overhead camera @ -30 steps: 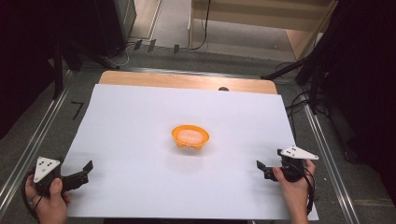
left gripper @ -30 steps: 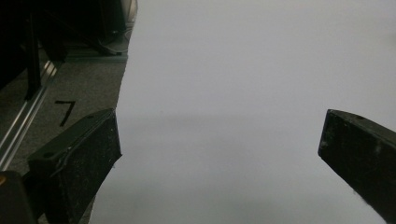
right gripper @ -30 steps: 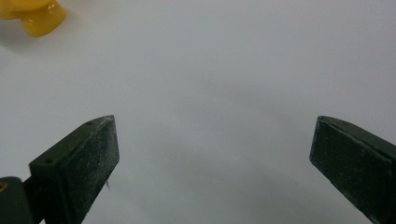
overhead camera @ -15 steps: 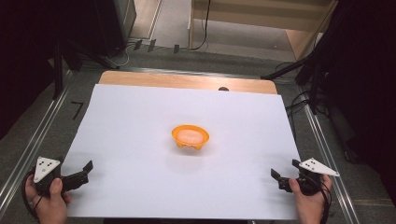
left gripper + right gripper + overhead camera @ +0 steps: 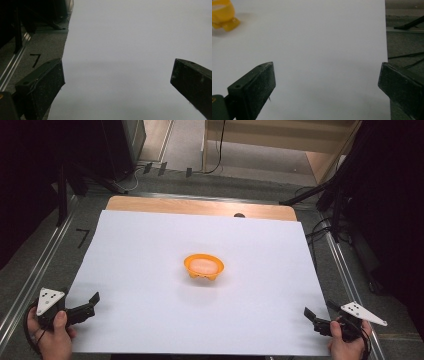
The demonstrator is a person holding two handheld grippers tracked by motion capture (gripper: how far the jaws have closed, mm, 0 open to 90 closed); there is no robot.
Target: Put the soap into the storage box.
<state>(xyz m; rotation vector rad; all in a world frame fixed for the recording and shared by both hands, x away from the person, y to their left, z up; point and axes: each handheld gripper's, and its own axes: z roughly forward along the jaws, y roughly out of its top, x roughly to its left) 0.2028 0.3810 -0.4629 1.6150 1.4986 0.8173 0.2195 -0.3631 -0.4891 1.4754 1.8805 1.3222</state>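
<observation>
- The left gripper (image 5: 87, 304) sits at about eight o'clock on the table, at the near left corner of the white sheet (image 5: 150, 250), gripped by the person's left hand (image 5: 52, 335). Its jaws are spread wide with only bare paper between them; it has hold of nothing.
- The orange bowl (image 5: 203, 267) stands upright at the middle of the sheet, well apart from both grippers. Something pale lies inside; what it is I cannot tell.
- The right gripper (image 5: 315, 317) rests at about four o'clock, at the sheet's near right corner, in the right hand (image 5: 345, 345). Its jaws gape wide too, empty, and from its own camera the bowl (image 5: 222, 15) sits off at ten o'clock.
</observation>
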